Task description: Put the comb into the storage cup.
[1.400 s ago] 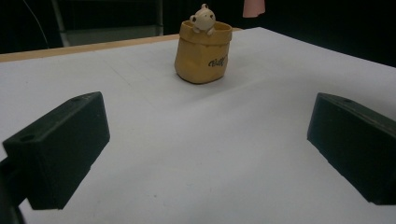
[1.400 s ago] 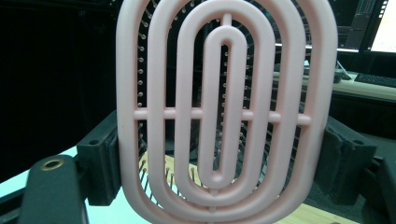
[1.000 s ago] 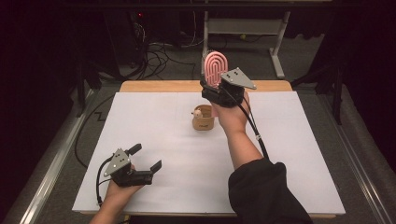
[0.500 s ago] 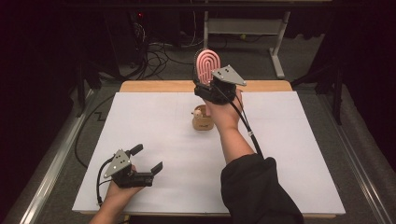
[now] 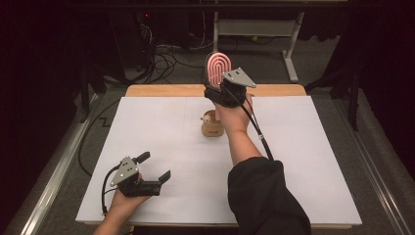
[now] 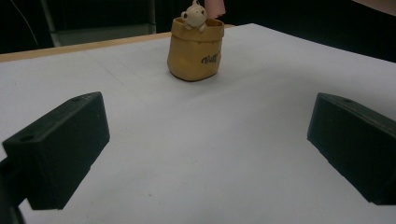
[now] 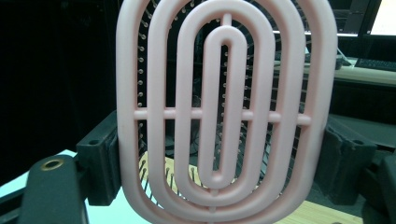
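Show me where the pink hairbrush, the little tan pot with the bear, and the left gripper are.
pink hairbrush (image 7: 226,107): right gripper view, centre rib.
tan pot (image 6: 195,53): left gripper view, front wall.
left gripper (image 5: 155,167): high view, between its open jaws.

We see loads of open white table (image 5: 161,127) all round; just the little tan pot (image 5: 212,128) mid-table blocks us, with the right forearm (image 5: 243,142) right beside it.

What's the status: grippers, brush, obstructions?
Right gripper shut on pink hairbrush, raised above tan pouch. Left gripper open, idle near table edge. Nothing in the way.
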`<move>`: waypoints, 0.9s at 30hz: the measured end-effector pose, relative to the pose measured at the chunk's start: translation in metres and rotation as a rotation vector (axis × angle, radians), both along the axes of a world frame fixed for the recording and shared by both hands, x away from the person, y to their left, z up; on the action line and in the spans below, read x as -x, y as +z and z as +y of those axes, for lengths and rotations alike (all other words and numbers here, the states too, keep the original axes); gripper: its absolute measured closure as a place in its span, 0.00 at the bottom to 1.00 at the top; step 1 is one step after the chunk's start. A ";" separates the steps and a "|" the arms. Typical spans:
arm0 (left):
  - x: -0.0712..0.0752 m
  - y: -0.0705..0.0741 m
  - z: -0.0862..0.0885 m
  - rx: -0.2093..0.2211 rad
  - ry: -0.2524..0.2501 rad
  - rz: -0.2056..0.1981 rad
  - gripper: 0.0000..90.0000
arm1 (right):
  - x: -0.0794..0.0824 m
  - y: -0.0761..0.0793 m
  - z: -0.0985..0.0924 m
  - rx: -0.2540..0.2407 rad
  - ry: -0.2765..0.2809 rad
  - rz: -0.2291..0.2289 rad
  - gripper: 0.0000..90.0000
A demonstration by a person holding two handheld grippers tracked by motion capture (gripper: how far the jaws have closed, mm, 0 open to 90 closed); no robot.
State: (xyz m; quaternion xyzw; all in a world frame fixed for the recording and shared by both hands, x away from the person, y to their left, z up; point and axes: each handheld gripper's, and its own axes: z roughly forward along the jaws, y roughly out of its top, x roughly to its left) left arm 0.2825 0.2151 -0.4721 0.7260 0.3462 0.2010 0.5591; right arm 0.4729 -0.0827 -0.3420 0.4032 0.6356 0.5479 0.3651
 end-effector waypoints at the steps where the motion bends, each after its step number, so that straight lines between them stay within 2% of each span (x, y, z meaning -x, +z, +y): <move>1: 0.000 0.000 0.000 0.001 0.001 0.001 0.00 | -0.001 -0.001 0.000 -0.004 -0.001 0.002 0.22; 4: 0.001 0.000 0.000 0.002 0.003 0.000 0.00 | -0.003 -0.004 0.001 -0.015 0.006 0.010 0.22; 10: 0.002 0.001 0.000 -0.005 -0.003 0.000 0.00 | -0.005 -0.010 0.004 -0.005 0.006 0.016 0.22; 27: 0.002 0.000 -0.002 -0.002 -0.006 0.000 0.00 | -0.010 -0.023 0.000 -0.023 0.003 0.038 0.22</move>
